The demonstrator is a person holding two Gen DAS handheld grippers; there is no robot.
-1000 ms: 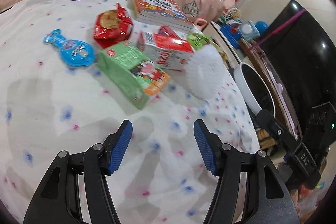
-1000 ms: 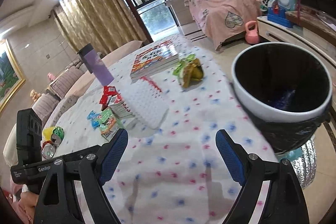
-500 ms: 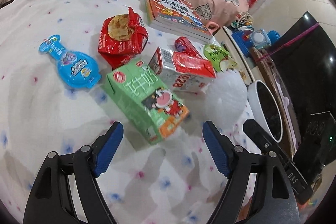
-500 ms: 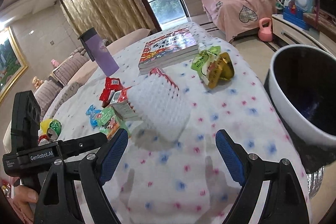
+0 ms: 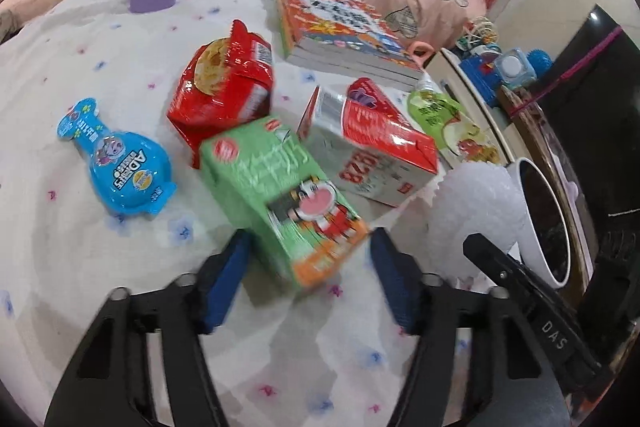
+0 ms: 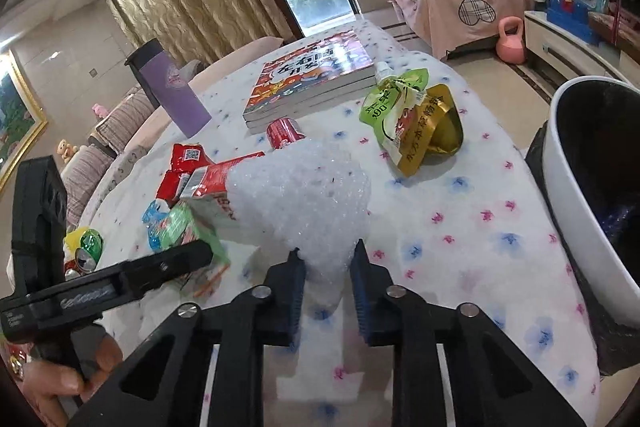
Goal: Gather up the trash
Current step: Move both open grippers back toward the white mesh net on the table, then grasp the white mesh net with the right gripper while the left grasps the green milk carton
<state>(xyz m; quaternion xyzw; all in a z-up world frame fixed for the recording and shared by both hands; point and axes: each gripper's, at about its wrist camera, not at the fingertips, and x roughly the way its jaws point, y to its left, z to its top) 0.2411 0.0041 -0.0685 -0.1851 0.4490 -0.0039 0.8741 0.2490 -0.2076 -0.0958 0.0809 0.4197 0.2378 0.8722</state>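
A green drink carton [image 5: 280, 199] lies on the flowered tablecloth [image 5: 80, 267], its near end between the blue pads of my open left gripper [image 5: 310, 267]. Around it lie a red snack bag [image 5: 224, 87], a blue toy-shaped pack [image 5: 120, 163] and a red-and-white carton [image 5: 372, 147]. My right gripper [image 6: 327, 277] is closed on the near edge of a white foam wrap [image 6: 304, 195], which also shows in the left wrist view [image 5: 476, 203]. A green-and-gold pouch [image 6: 412, 119] lies beyond it. The white trash bin [image 6: 580, 195] with a black liner stands at the table's right edge.
A stack of books [image 6: 312, 79] and a purple bottle [image 6: 172, 91] stand at the far side of the table. A red can [image 6: 284, 133] lies by the books. Crushed cans [image 6: 86, 247] lie at the left. A TV cabinet with toys [image 5: 500, 67] is beyond the bin.
My left gripper moved forward until the green carton's end came between its pads. My right gripper moved forward to the foam wrap and closed on its near edge.
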